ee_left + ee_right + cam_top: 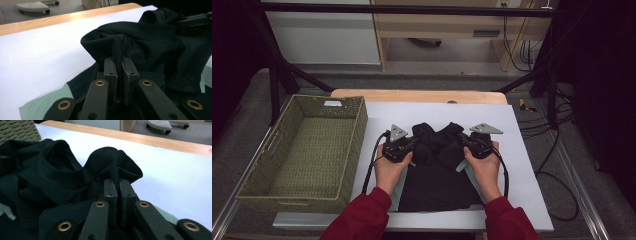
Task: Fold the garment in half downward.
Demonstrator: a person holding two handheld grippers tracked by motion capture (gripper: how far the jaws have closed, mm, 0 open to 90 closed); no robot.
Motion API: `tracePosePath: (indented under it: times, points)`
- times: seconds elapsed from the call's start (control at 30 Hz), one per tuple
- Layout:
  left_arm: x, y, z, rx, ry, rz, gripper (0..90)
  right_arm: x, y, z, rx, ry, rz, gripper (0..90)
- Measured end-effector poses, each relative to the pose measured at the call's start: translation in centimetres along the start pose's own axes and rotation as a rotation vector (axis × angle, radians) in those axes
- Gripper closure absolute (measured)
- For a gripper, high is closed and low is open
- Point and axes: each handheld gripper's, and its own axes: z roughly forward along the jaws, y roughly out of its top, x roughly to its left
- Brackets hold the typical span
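I've got both hand-held grippers on the black shirt (437,165) w/ pale green sleeves, spread on the white sheet (522,170) over the surface. Left hand-held gripper (411,145) pinches a fold of black cloth at the shirt's left shoulder; in the left gripper view the jaws stand nearly together, clamped on a thin ridge of fabric (120,62) that rises between the pads. Right hand-held gripper (463,141) does the same at the right shoulder; in the right gripper view its jaws are closed on a bunched hump of cloth (117,167) just ahead of the tips. Between the two grippers the upper part of the shirt is gathered & rumpled, collar area humped up; the lower body lies flat toward me, behind the grippers, between my forearms in red sleeves (362,215). A pale green sleeve (42,105) peeks out below and left of the left gripper's jaws, flat on the sheet. Woven basket (302,150) sits to the left of the left gripper, apart from the shirt, its near wall beside the sheet's edge. Wooden edge of the surface (417,95) runs beyond both grippers, past the shirt's collar end.
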Motion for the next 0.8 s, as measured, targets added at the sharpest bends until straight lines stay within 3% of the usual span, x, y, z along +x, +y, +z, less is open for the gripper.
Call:
tracePosePath:
  times: [0.47, 0.8]
  points:
    - [-1.3, -1.4, -1.2, 0.01, -0.012, 0.06, 83.8, 0.7, -1.8, -1.4, -0.033, 0.017, -0.005, 85.6]
    - [-1.6, -2.4, -1.7, 0.03, -0.025, 0.05, 83.7, 1.2, -2.7, -2.1, -0.037, 0.022, -0.026, 85.2]
